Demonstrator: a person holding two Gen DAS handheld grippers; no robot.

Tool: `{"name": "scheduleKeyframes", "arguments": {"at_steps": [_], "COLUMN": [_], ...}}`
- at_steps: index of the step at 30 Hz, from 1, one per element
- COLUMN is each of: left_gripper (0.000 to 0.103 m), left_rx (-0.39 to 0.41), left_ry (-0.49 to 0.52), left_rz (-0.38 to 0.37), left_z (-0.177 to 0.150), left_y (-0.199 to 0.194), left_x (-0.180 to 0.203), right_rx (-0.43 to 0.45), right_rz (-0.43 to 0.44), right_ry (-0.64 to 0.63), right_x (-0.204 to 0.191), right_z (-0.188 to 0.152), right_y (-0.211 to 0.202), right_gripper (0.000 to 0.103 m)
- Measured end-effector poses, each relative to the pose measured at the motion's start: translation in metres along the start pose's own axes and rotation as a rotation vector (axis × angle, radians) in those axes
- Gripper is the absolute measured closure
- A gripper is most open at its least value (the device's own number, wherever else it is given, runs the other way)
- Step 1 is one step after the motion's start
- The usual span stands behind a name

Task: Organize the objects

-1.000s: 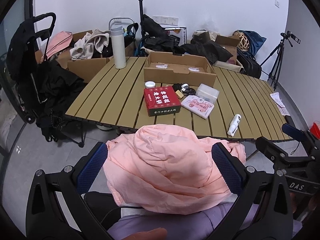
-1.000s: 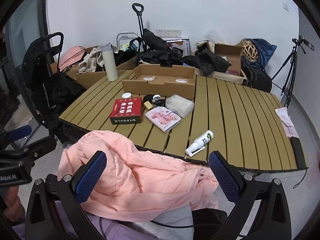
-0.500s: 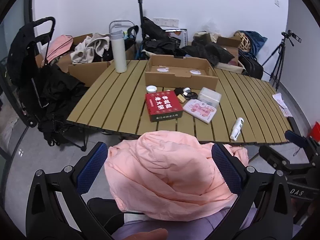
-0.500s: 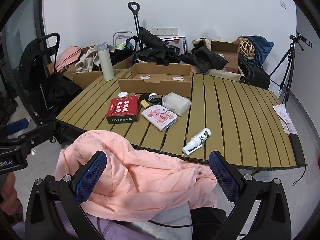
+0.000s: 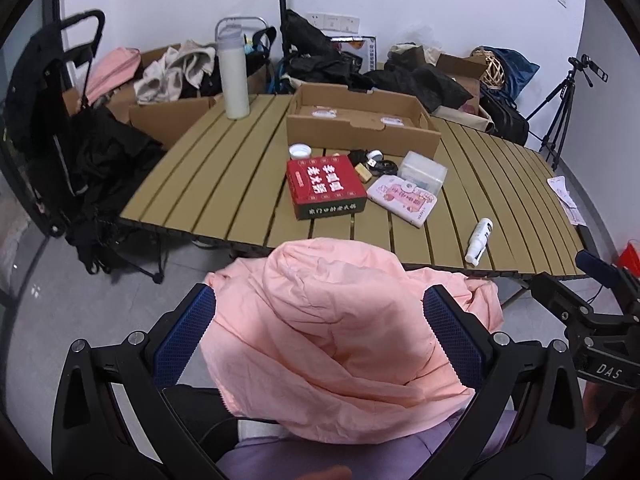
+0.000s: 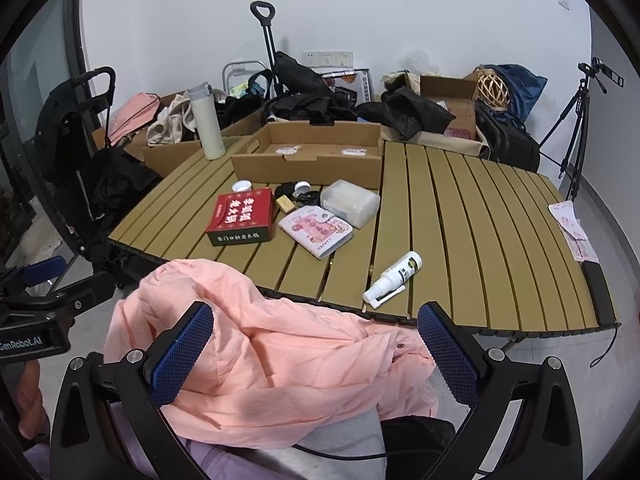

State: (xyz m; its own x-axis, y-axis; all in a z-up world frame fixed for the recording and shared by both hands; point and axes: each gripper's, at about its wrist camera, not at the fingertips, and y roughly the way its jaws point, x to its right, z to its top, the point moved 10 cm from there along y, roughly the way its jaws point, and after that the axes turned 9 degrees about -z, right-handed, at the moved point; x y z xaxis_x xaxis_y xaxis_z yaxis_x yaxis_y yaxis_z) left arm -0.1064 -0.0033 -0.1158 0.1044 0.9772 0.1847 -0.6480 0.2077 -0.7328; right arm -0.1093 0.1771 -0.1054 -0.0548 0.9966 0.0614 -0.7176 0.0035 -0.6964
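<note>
My left gripper (image 5: 320, 320) has its jaws spread wide and holds nothing; a pink jacket (image 5: 340, 336) fills the gap between the blue pads (image 5: 186, 330), but I cannot tell whether either pad touches the cloth. My right gripper (image 6: 316, 344) is spread just as wide, also empty, over the same jacket (image 6: 280, 364), which lies bunched on my lap just short of the table (image 6: 460, 220) edge.

I judge the jacket light, soft and limp: it will sag and drag, so I should pinch a thick fold or the hem, one gripper to each side, not the smooth dome on top where the pads would slide.

Out on the slats, nearest my right, lies a white spray bottle (image 6: 394, 276) on its side near the front edge. It looks light, hard and round, so it could roll; I would grip across its body. Further in are a red box (image 5: 326, 188), stiff and flat-sided, best taken across its short sides, and a pink wallet (image 5: 402, 198), thin and low, awkward to get under. Touching the wallet is a clear plastic case (image 6: 350, 202), probably slick. Behind them a low open carton (image 5: 360, 124), which I take to be where the small things go.
</note>
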Motion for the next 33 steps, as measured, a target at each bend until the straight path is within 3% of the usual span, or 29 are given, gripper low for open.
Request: {"name": "scheduleKeyframes", "arguments": {"at_steps": [10, 14, 16, 18, 22, 26, 29, 33], "left_gripper": [0.002, 0.002, 0.002, 0.002, 0.001, 0.001, 0.001, 0.001], "left_rx": [-0.028, -0.019, -0.020, -0.024, -0.009, 0.011, 0.000, -0.051], "left_ry": [-0.002, 0.009, 0.013, 0.012, 0.016, 0.047, 0.064, 0.069], "left_rz": [-0.009, -0.007, -0.005, -0.012, -0.004, -0.004, 0.023, 0.025], "left_z": [-0.004, -0.003, -0.002, -0.001, -0.002, 0.000, 0.000, -0.001], "left_y": [0.020, 0.020, 0.020, 0.022, 0.022, 0.019, 0.023, 0.039], "left_x": [-0.002, -0.001, -0.001, 0.001, 0.002, 0.007, 0.006, 0.006], "right_rx": [-0.042, 0.096, 0.138, 0.078, 0.020, 0.037, 0.008, -0.042], "right_rz": [-0.013, -0.024, 0.010, 0.083, 0.202, 0.097, 0.101, 0.080], "right_ry": [0.000, 0.031, -0.032, -0.101, -0.058, -0.077, -0.054, -0.043], "right_x": [0.004, 0.011, 0.003, -0.012, -0.026, -0.020, -0.014, 0.006], "right_z": [-0.007, 0.010, 0.015, 0.006, -0.006, -0.005, -0.009, -0.018], "right_y": [0.024, 0.006, 0.004, 0.013, 0.016, 0.017, 0.023, 0.041], "right_gripper": [0.000, 0.000, 0.000, 0.000, 0.000, 0.000, 0.000, 0.008]}}
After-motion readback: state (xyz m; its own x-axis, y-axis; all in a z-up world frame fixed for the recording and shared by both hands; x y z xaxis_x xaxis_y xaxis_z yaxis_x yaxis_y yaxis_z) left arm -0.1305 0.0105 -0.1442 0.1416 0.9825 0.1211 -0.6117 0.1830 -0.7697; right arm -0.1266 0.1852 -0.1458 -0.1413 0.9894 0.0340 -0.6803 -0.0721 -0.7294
